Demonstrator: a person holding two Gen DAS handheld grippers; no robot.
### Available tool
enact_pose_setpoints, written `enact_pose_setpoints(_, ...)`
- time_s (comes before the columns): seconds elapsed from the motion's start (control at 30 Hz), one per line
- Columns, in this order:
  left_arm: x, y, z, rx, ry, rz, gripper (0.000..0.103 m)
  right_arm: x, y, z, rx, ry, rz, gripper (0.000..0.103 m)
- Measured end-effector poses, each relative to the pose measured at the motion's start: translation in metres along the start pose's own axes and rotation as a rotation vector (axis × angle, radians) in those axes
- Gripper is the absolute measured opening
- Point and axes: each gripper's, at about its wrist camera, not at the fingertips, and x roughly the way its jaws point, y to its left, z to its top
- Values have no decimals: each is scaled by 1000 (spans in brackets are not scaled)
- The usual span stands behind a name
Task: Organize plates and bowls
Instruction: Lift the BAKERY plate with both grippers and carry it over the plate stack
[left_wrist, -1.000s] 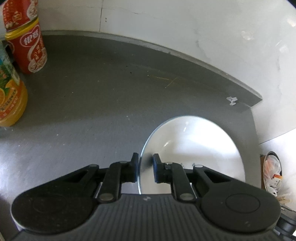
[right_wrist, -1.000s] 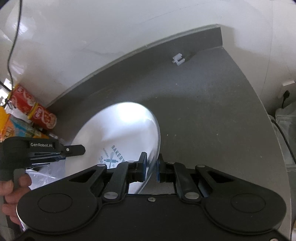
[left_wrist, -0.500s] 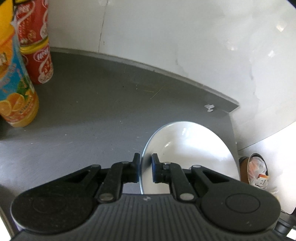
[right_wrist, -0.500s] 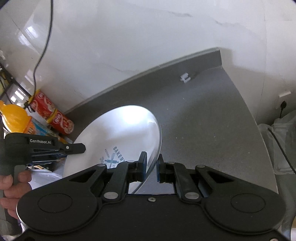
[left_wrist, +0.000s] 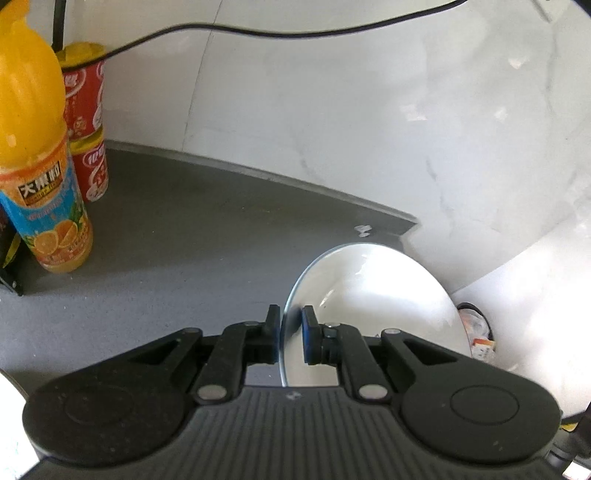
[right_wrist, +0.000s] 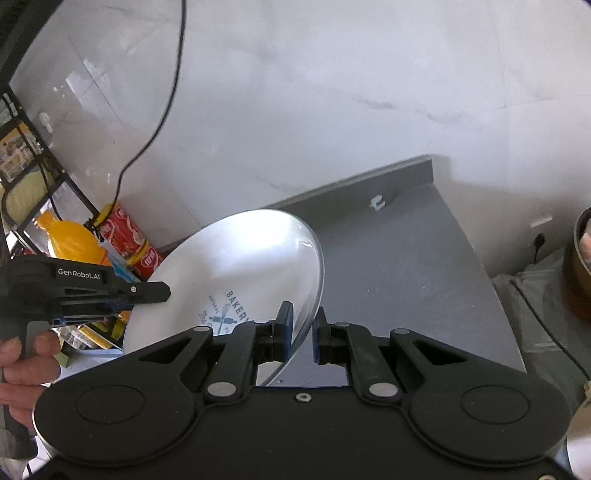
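Observation:
A white plate (right_wrist: 229, 258) with a blue "BAKERY" print is held tilted in the air above the grey counter (right_wrist: 406, 280). My right gripper (right_wrist: 303, 326) is shut on its near right rim. My left gripper (right_wrist: 162, 291), held by a hand, grips the plate's left rim. In the left wrist view the same plate (left_wrist: 376, 295) stands edge-on to the right, and the left gripper (left_wrist: 290, 328) is shut on its thin rim. The plate's underside is hidden.
An orange juice bottle (left_wrist: 40, 192) and stacked red cans (left_wrist: 86, 122) stand at the counter's back left, near a black wire rack (right_wrist: 22, 147). A black cable (left_wrist: 295, 33) hangs along the white wall. A bin (left_wrist: 476, 328) sits on the floor past the counter's right end.
Both grippers have risen with the plate between them. The counter has sunk lower in both views, and the bottle, cans and cable show more fully.

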Motion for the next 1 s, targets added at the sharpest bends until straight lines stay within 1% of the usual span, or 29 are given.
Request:
enact_pose_setpoints(0.13, -16, 4, -2, 28, 0, -38, 9, -15, 13, -9, 16, -26, -26, 10)
enact_pose_setpoints(0.27, -31, 16, -6, 33, 4, -69, 9, -26, 27, -21, 20, -39, -44, 10)
enact_pose_setpoints(0.43, -51, 35, -13, 35, 9, -78, 9, -33, 48, -37, 33, -43, -48, 10)
enact_pose_setpoints(0.7, -83, 76, -22, 17, 7, -67, 9, -31, 83, -63, 32, -32, -22, 10)
enact_pose_setpoints(1.0, -111, 137, -38, -31, -2, -22, 9, -19, 133, -88, -13, 7, 19, 10)
